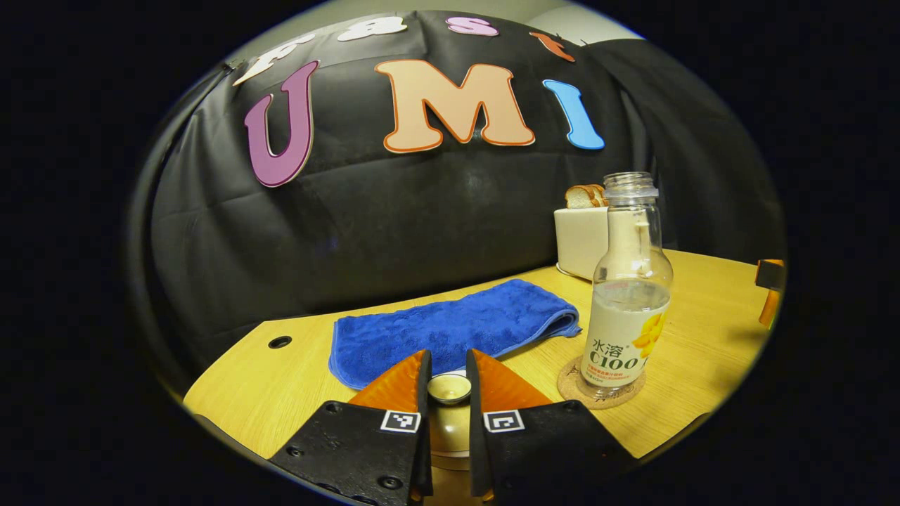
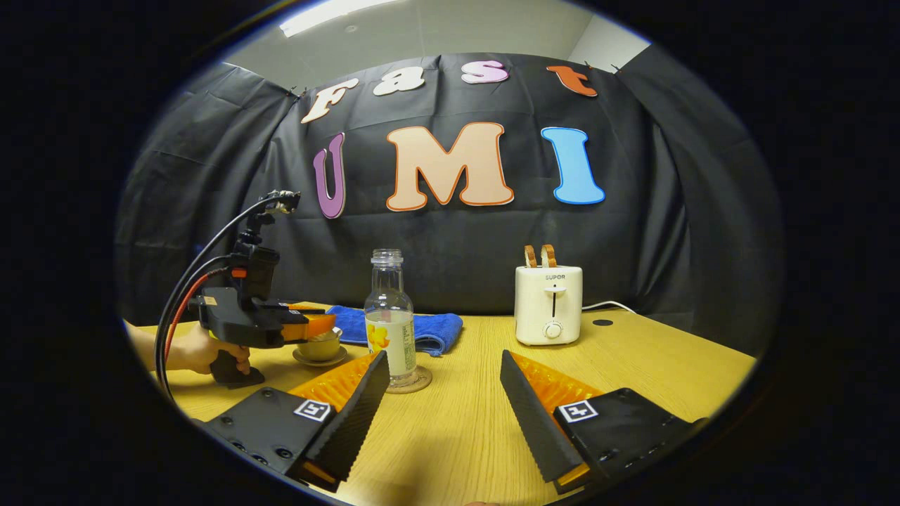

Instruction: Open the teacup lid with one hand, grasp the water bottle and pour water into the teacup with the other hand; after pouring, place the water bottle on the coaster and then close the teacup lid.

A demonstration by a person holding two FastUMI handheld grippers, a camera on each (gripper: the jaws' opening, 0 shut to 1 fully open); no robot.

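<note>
left gripper [image 1: 448,372] pinching small glazed lid knob [image 1: 449,388], slippery, lower centre. right gripper [image 2: 444,372] spread, empty; take clear plastic bottle [image 2: 389,320] mid-body.

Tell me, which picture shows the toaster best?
The right gripper view: the toaster stands whole on the table, front facing, bread slices poking up. In the left gripper view the water bottle covers part of it.
</note>
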